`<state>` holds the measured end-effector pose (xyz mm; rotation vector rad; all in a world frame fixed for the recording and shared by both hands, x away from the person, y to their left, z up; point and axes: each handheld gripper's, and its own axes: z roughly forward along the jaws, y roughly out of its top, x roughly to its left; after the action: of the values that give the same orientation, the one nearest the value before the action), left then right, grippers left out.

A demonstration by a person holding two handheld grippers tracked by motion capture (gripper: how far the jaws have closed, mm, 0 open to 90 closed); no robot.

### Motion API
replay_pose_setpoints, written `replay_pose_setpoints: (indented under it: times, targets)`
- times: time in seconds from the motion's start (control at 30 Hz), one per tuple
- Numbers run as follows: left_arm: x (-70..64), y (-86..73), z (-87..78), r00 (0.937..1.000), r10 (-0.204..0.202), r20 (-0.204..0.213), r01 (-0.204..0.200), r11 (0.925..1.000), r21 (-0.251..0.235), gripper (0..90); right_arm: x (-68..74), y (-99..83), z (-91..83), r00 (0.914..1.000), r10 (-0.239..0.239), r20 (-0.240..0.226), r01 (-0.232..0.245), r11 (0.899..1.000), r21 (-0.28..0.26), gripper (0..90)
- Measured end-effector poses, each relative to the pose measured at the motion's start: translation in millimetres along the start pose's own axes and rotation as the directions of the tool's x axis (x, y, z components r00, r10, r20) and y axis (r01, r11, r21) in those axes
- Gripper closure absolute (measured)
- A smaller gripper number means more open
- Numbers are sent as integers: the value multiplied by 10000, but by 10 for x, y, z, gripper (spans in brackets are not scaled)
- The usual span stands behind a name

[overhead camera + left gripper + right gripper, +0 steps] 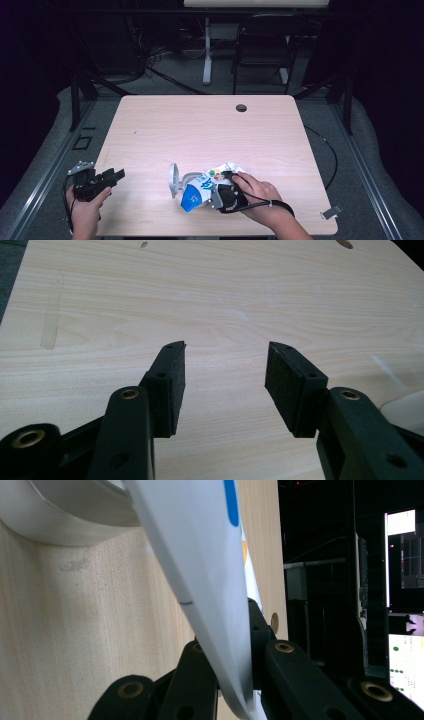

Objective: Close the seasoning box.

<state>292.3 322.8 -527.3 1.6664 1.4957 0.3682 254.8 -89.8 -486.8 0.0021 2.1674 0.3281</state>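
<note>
Pale wood-grain tabletop (210,130), matt, one round cable hole (241,108) near its far edge; all places below are given from that hole. Beyond the hole: dark room, grey floor, a white desk leg (207,55) and a black chair (262,50). Lit monitor screens (402,530) in the right gripper view, text too small to read.

Item: white plastic package (210,182), crumpled, blue patch and coloured print; lettering not legible. It lies on the near half of the tabletop, well short of the hole and slightly left of it, beside a white ring-shaped piece (173,181).

My right gripper (235,645) pinches a white fold of the package between its jaws.

My left gripper (225,385), far left of the hole at the near table corner, jaws spread over bare wood, holding nothing.
</note>
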Motion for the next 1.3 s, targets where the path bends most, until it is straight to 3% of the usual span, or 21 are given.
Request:
replay_pose_setpoints:
  times: [0.2, 0.43, 0.53, 0.63, 0.9, 1.0, 1.03, 1.07, 1.17, 1.2, 1.3]
  targets:
    - [-7, -5, 13, 10000, -21, -29, 21, 9999, -102, 512, 2, -53, -12, 9979, 627, -191, -628, 9980, -70, 874]
    - [-8, -7, 19, 10000, -29, -39, 29, 10000, -75, 512, 21, -113, -5, 9879, 1482, -456, -1497, 9882, -332, 876]
    - [-7, -11, 23, 10000, 11, -57, -11, 10000, -31, 512, 43, -147, 15, 9761, 2080, -634, -2114, 9760, -515, 876]
    - [-8, -13, 26, 10000, 35, -61, -35, 10000, -14, 513, 59, -179, 24, 9680, 2391, -755, -2432, 9687, -495, 878]
    - [-17, -17, 37, 9999, 25, -103, -25, 10000, -28, 512, 76, -263, 18, 9299, 3497, -1141, -3598, 9292, -841, 879]
    - [-19, -18, 37, 9999, 48, -105, -48, 10000, -22, 512, 83, -308, 15, 9069, 3990, -1353, -4130, 9054, -983, 879]
    - [-21, -19, 39, 9999, 39, -109, -39, 10000, -28, 512, 80, -320, 12, 9034, 4050, -1407, -4196, 9026, -960, 879]
    - [-19, -14, 30, 9999, 69, -78, -69, 9999, 112, 512, 89, -336, 17, 8925, 4248, -1514, -4418, 8911, -1037, 878]
    - [-23, -17, 36, 9999, 81, -84, -80, 9999, 94, 512, 107, -377, 26, 8735, 4567, -1688, -4769, 8724, -1071, 878]
    - [-25, -19, 40, 9999, 72, -90, -72, 10000, 57, 512, 123, -387, 33, 8649, 4726, -1689, -4937, 8618, -1166, 879]
    - [-28, -22, 43, 9999, 89, -102, -89, 9999, 50, 512, 136, -411, 30, 8634, 4766, -1653, -4966, 8606, -1129, 879]
